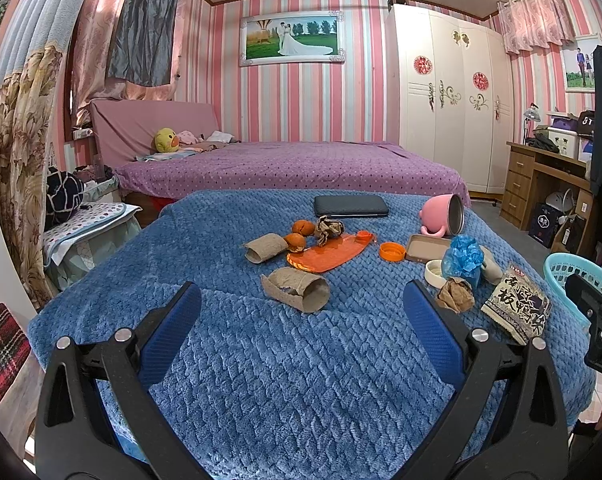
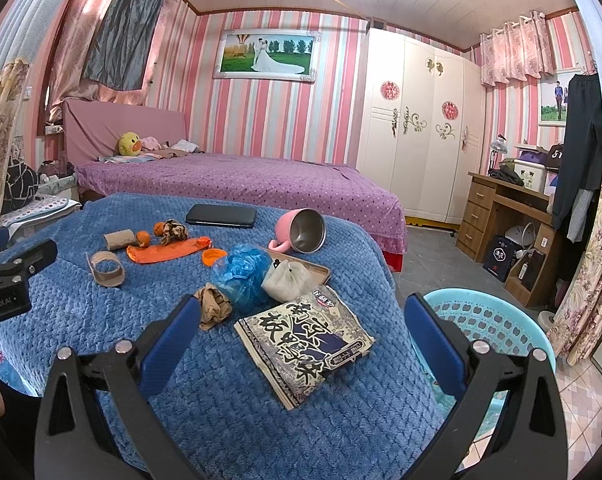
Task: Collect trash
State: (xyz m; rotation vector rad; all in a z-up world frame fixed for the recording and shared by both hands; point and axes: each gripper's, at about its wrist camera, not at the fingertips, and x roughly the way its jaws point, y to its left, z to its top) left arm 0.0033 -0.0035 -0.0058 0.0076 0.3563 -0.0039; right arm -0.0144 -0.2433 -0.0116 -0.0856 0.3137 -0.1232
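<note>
My right gripper (image 2: 301,344) hangs with its fingers spread wide and nothing between them, and the printed snack packet (image 2: 305,344) lies flat on the blue blanket (image 2: 229,420) right in that gap at lower centre of my right view, its long axis slanting from upper left to lower right. The turquoise basket (image 2: 489,320) sits just past the right finger. My left gripper (image 1: 301,332) is likewise spread and empty, with the packet far off at its right edge, so the right seems nearer

blue blanket (image 1: 285,360) carries snack packet (image 2: 304,344), cardboard tubes (image 1: 295,288).
</note>
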